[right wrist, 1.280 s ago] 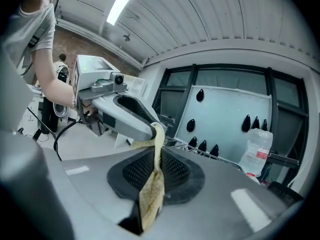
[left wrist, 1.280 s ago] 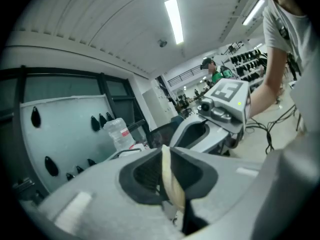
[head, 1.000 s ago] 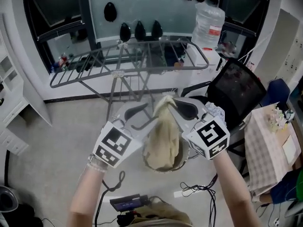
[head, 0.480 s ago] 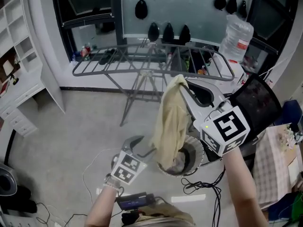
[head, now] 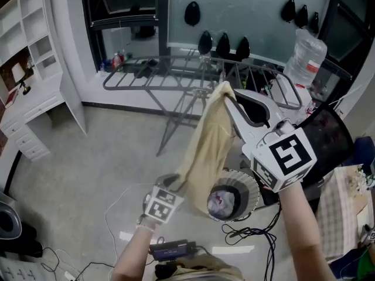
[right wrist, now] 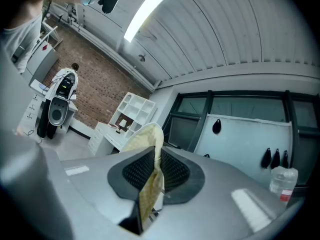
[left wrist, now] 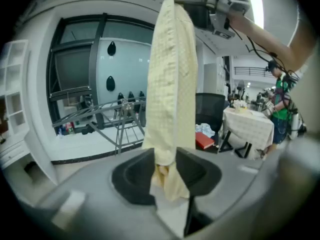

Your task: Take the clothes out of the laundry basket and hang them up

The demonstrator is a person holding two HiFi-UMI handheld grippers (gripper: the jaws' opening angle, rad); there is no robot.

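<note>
Firstly, open room: bare floor (head: 82,157) fills the left and centre-left of the head view, bounded at upper left by a white shelf unit (head: 35,69) and along the top by the drying rack (head: 176,78), whose rails lie empty. Lower right is crowded: laundry basket (head: 253,187) at centre bottom with clothes inside, a black chair (head: 328,136) just beside it, and cables (head: 240,236) on the floor below.

Item: yellow garment (head: 211,145), stretched in a slanting band from upper centre down to lower centre, above the basket's left rim and in front of the rack.

Right gripper (head: 227,93), upper end: jaws clamped together on the garment's top edge (right wrist: 145,139), fabric folded over the tips.

Left gripper (head: 174,183), lower end: jaws have just been closing, half-wide, both pads against the garment's bottom hem (left wrist: 172,74), which hangs between them.
</note>
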